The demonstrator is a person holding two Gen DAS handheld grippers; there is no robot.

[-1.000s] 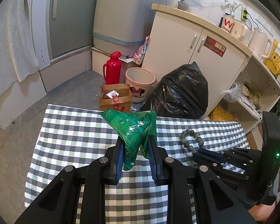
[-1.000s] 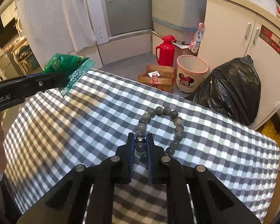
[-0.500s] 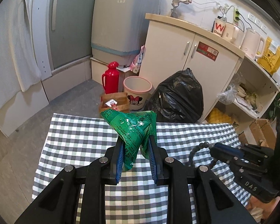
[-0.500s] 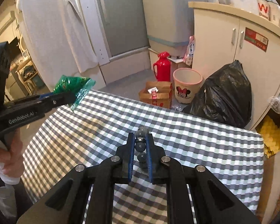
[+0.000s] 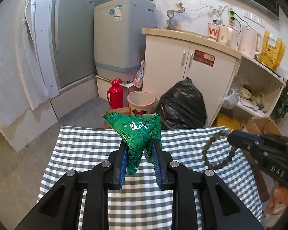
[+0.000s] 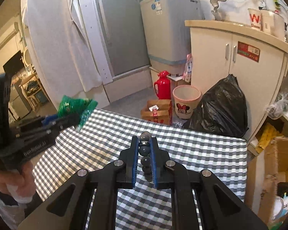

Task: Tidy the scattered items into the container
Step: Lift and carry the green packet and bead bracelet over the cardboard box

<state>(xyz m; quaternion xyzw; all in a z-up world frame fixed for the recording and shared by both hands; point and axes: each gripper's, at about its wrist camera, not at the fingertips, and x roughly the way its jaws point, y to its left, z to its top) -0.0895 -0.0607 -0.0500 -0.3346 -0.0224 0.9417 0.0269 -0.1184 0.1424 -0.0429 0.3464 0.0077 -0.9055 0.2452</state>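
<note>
The bead bracelet (image 6: pixel 145 154), lying on the tabletop (image 6: pixel 201 149) a second ago, is now being held up by the right hand-held gripper (image 6: pixel 145 161). The green packet (image 5: pixel 136 134) is being kept pinched in the left hand-held gripper (image 5: pixel 139 163). Both are being readied for the container, which is not being seen.

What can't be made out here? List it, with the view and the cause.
- Container: its inside shows in neither view; the cardboard box is cut off by the right edge.
- Bead bracelet: right wrist view, its loop hangs hidden behind the right tool.
- Green packet: print too small to read; blurred in the right wrist view.
</note>
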